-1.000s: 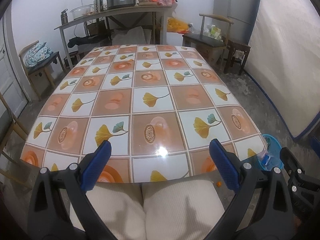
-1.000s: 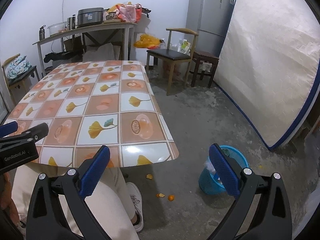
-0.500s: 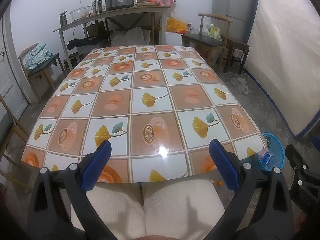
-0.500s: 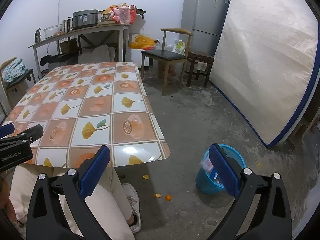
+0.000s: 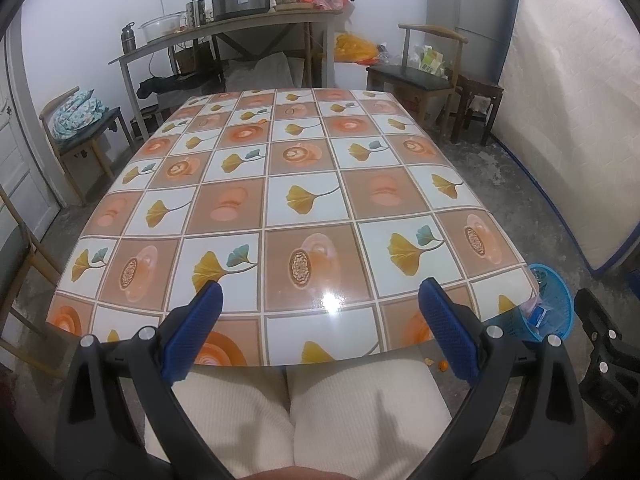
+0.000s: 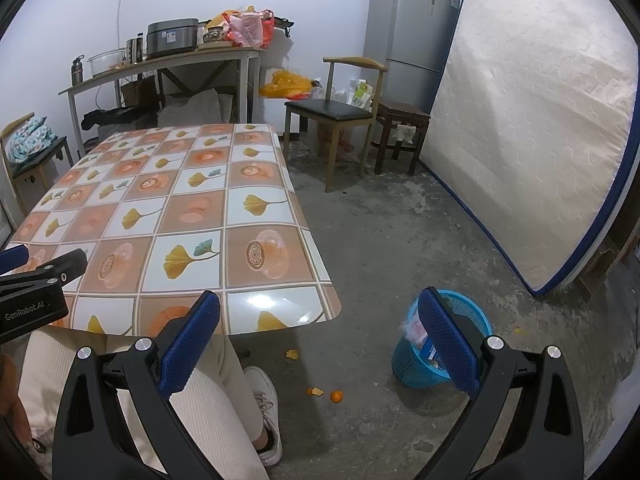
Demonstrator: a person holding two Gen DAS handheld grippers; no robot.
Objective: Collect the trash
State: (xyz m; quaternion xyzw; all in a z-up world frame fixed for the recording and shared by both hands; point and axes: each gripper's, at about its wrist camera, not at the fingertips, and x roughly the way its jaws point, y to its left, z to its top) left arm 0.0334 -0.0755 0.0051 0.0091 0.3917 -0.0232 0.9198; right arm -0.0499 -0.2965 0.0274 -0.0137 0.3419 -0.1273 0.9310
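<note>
My left gripper (image 5: pixel 320 320) is open and empty, held over the near edge of the table (image 5: pixel 304 160) with the patterned cloth, above the person's lap. My right gripper (image 6: pixel 320 328) is open and empty, off the table's right near corner, above the floor. A blue trash basket (image 6: pixel 416 364) with scraps in it stands on the floor to the right of the table; it also shows in the left wrist view (image 5: pixel 554 304). Small orange peel bits (image 6: pixel 336 396) lie on the floor between the person's shoe and the basket. I see no trash on the tabletop.
A wooden chair (image 6: pixel 336 108), a stool (image 6: pixel 400 120), a fridge (image 6: pixel 412 24) and a leaning mattress (image 6: pixel 540 128) stand to the right. A cluttered side table (image 5: pixel 240 28) stands behind. Another chair (image 5: pixel 80 128) with cloth stands at left.
The right gripper has swung a little to the right, so the table sits further left in its view. The left gripper has barely moved. Both stay open.
</note>
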